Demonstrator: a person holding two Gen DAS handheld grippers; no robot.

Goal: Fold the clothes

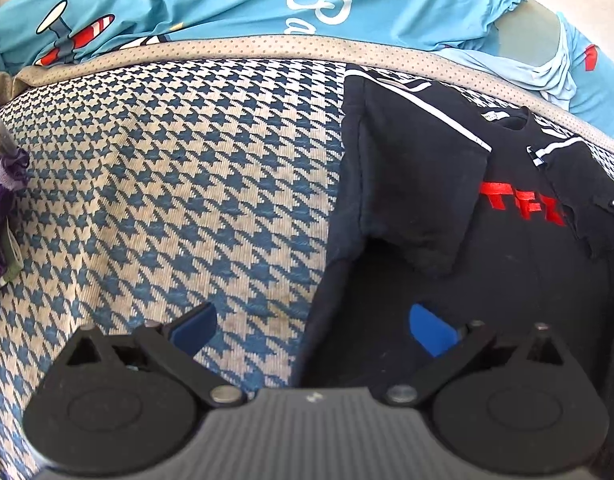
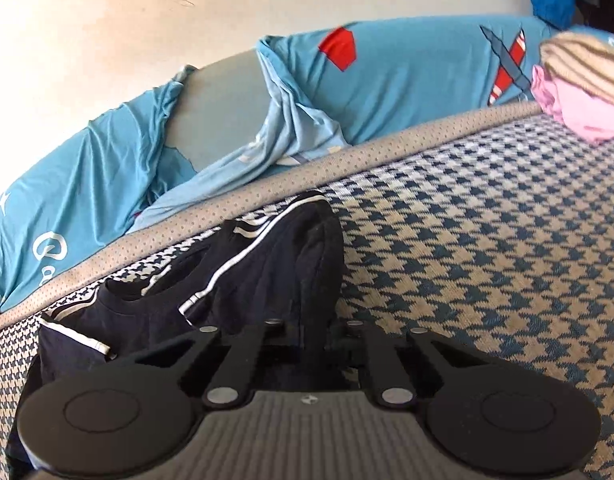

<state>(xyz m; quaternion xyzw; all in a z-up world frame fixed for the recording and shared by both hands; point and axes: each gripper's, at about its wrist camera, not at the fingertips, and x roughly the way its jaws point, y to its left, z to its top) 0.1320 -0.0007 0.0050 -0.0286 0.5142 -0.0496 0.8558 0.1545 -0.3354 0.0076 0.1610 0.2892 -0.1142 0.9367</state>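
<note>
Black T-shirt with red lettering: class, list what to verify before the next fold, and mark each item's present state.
1. Black T-shirt with red lettering lies on the houndstooth blanket: ok.
2. Left sleeve folded inward: ok.
3. Left tongs open, straddling the shirt's edge: ok.
4. Right tongs closed on shirt fabric: ok, though fingertips are hidden.
5. Shirt lies flat: not ok, it is bunched by the right tongs.
6. Hem position: cannot tell.
</note>
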